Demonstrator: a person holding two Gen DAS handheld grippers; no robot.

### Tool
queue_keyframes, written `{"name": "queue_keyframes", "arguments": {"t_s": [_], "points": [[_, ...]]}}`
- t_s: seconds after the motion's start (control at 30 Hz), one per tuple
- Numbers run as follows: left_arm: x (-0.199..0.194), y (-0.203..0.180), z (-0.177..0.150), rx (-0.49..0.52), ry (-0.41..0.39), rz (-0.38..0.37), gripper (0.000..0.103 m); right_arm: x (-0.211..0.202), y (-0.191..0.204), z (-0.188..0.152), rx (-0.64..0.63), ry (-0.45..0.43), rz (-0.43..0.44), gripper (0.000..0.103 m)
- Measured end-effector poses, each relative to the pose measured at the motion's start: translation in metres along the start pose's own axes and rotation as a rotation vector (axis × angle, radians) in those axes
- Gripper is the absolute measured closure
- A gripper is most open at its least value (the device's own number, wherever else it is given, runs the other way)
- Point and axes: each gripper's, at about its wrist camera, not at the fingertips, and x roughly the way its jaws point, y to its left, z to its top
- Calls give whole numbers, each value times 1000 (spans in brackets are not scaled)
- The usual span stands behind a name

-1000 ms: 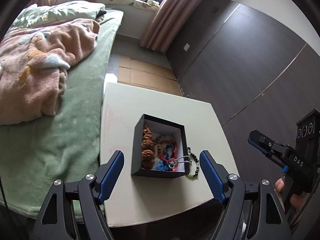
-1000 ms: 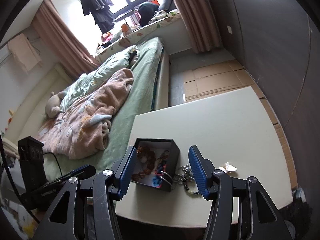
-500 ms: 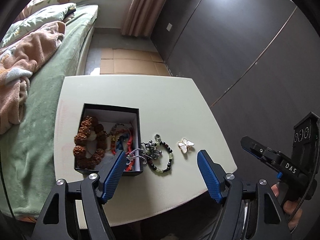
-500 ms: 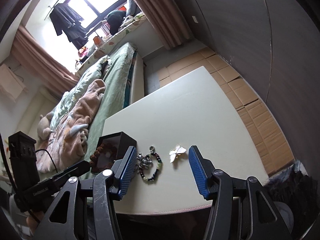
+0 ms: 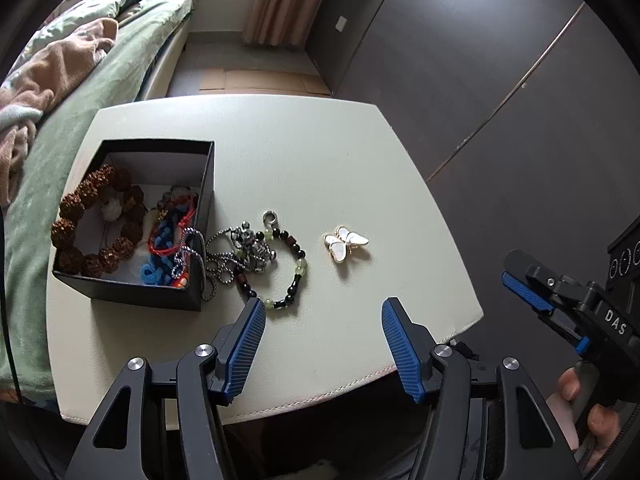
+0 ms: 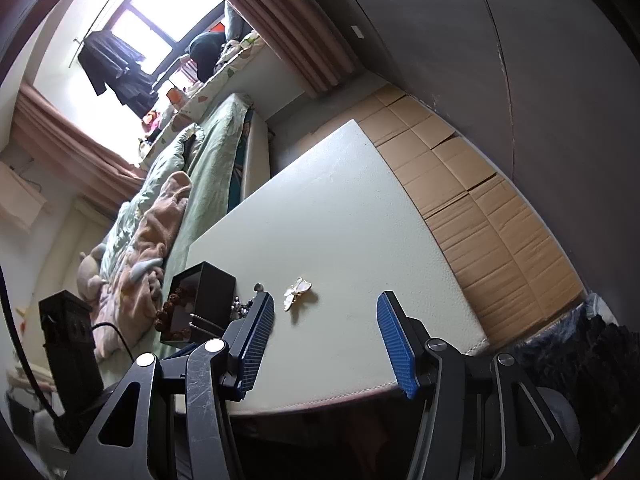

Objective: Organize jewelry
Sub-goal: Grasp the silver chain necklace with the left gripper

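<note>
Left tool [image 5: 322, 314] empty, jaws just been closing; right tool [image 6: 325, 312] released. Butterfly brooch [image 5: 345, 243] on table [image 5: 320, 152], wings angled far-right, right of beaded bracelet [image 5: 294, 264] and box [image 5: 200, 240].

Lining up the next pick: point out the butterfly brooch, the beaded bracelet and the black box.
butterfly brooch [image 5: 345, 244], left wrist view, on its white wings.
beaded bracelet [image 5: 301, 266], left wrist view, on a green bead.
black box [image 5: 144, 292], left wrist view, on its near outer wall.
</note>
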Motion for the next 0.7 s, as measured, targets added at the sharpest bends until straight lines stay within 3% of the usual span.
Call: {"name": "queue_keyframes", "arguments": {"t_s": [0.27, 0.33, 0.4, 0.7], "points": [[21, 20, -1, -4, -38, 154, 42, -3, -16, -3, 29, -4, 2, 48], [23, 29, 1, -19, -34, 140, 52, -3, -19, -3, 36, -6, 4, 48], [25, 33, 3, -21, -32, 133, 54, -2, -19, -3, 39, -5, 4, 48], [17, 72, 17, -143, -59, 196, 54, 1, -14, -5, 21, 4, 9, 48]]}}
